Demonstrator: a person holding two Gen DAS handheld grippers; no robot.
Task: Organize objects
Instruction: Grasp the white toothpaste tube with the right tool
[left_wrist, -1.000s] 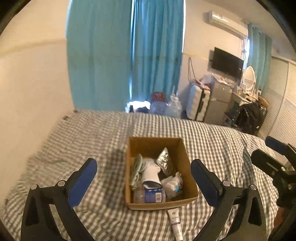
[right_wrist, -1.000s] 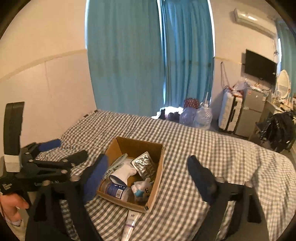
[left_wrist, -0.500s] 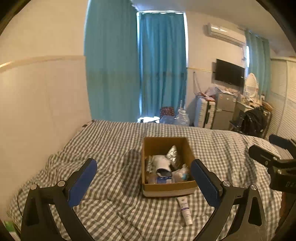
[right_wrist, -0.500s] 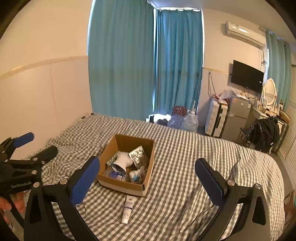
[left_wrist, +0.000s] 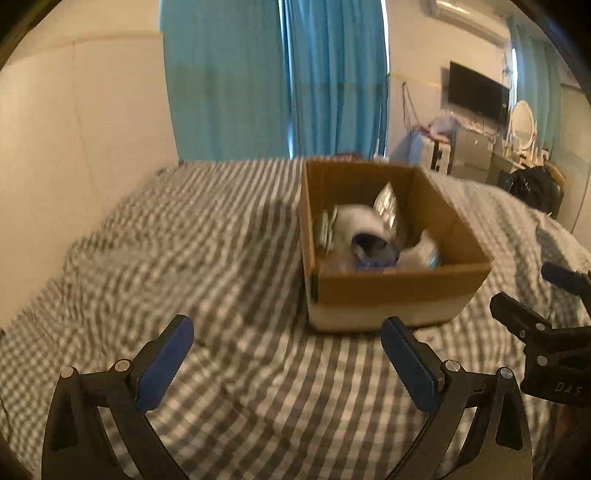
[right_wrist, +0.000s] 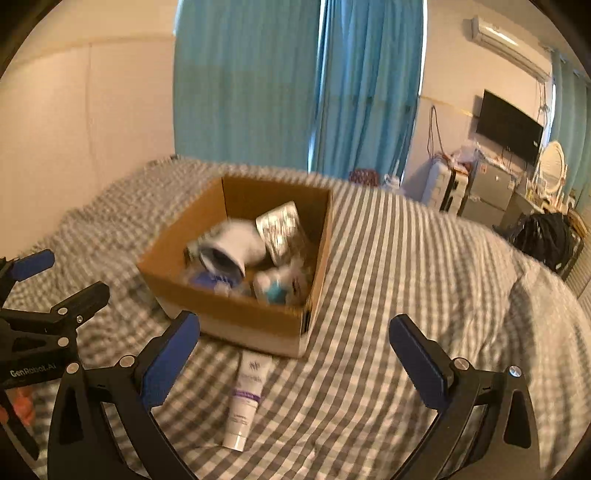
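1. A white plastic squeeze tube with a purple band (right_wrist: 246, 395) lies on the grey checked bed (right_wrist: 388, 295), just before the open brown cardboard box (right_wrist: 236, 310)
2. Right gripper (right_wrist: 295, 362) and left gripper (left_wrist: 284, 365) both hang released, empty
3. Likely light, soft, slippery; best pinched across its middle

A bed (right_wrist: 406, 280) under a grey-and-white checked cover fills most of the room, its far edge against a cream panelled wall (right_wrist: 92, 122). Teal curtains (right_wrist: 295, 81) hang behind it, a bright strip of daylight showing where they meet. High on the right wall sits an air conditioner (right_wrist: 506, 38), with a dark television (right_wrist: 508, 125) mounted below it. Beneath that stand a pale suitcase (right_wrist: 441, 184), a grey cabinet (right_wrist: 487, 192), an oval mirror (right_wrist: 552, 160) and a black bag (right_wrist: 546, 236).
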